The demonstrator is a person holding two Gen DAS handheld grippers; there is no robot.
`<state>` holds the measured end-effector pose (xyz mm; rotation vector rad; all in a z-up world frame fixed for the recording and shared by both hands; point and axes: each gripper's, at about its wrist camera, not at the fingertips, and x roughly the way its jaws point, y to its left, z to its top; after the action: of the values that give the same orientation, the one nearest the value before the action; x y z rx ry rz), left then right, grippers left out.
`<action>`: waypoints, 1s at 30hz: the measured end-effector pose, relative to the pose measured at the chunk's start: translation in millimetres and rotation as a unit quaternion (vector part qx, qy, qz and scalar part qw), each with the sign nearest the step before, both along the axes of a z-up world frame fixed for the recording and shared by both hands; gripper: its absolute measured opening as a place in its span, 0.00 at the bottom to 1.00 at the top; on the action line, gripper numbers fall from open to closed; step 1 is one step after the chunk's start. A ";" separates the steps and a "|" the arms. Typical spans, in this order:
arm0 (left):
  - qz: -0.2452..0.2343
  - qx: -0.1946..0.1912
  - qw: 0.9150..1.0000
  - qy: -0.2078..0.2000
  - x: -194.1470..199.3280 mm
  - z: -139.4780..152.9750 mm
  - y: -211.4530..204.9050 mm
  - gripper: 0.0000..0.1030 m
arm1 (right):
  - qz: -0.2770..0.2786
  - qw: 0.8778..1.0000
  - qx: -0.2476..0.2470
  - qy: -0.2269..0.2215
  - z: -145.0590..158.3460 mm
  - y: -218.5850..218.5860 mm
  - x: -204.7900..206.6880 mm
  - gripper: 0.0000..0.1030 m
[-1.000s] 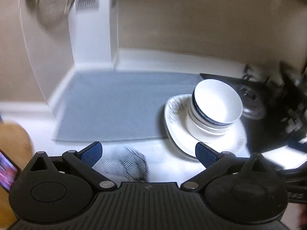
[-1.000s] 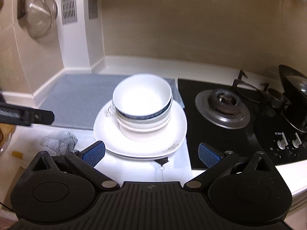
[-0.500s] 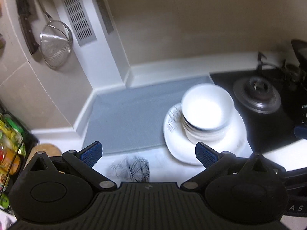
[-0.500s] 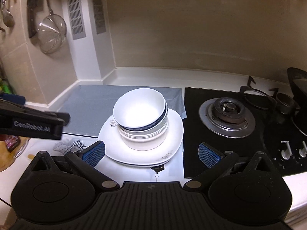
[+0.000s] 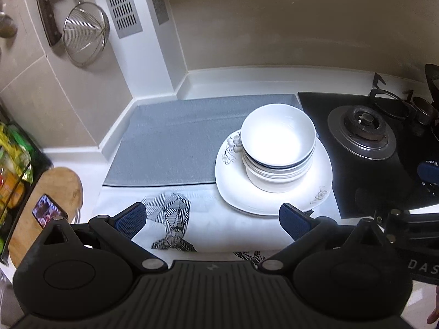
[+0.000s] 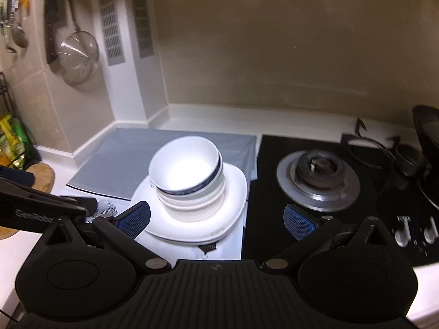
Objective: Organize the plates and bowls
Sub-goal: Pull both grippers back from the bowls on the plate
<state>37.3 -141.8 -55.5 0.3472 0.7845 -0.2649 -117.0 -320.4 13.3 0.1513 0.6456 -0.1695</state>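
Two grippers hang above the counter, both spread wide and holding nothing. Farthest left in the left wrist view, a wooden board (image 5: 59, 189) with a phone (image 5: 48, 210) on it sits at the counter's edge, then a grey mat (image 5: 175, 142) against the wall and a patterned cloth (image 5: 170, 219) in front of it. The left gripper (image 5: 212, 220) hovers over that cloth, so the stack of bowls (image 5: 278, 148) lies ahead and off to its right, nested upright on the white plates (image 5: 274, 197), which rest partly on the mat's right end. The right gripper (image 6: 216, 220) faces the same stack (image 6: 189, 181) almost squarely: the bowls sit ahead, just left of its centre line, with its left pad low beside the plates' (image 6: 192, 227) near rim. I judge the right gripper better lined up for a lift. Rightmost is the black hob (image 6: 318, 181), touching or just beside the plates' edge; which, I cannot tell.
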 end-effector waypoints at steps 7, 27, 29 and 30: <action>0.015 0.006 1.000 0.025 1.0 -11.2 -2.1 1.00 | 0.054 0.998 0.039 0.017 -7.1 -11.5 7.2 1.00; -0.010 0.009 0.998 0.055 61.5 -29.1 7.7 1.00 | -0.017 0.998 0.018 0.059 -23.8 7.7 55.3 1.00; -0.012 0.011 0.998 0.055 63.6 -29.9 6.8 1.00 | -0.020 0.998 0.020 0.062 -24.6 8.3 57.2 1.00; -0.013 0.011 0.998 0.056 64.6 -30.2 6.4 1.00 | -0.022 0.998 0.022 0.063 -25.2 8.1 57.9 1.00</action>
<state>101.9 -135.4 -85.7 0.3667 0.8934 -0.3026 -59.1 -312.3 -11.9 0.1979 0.7720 -0.2091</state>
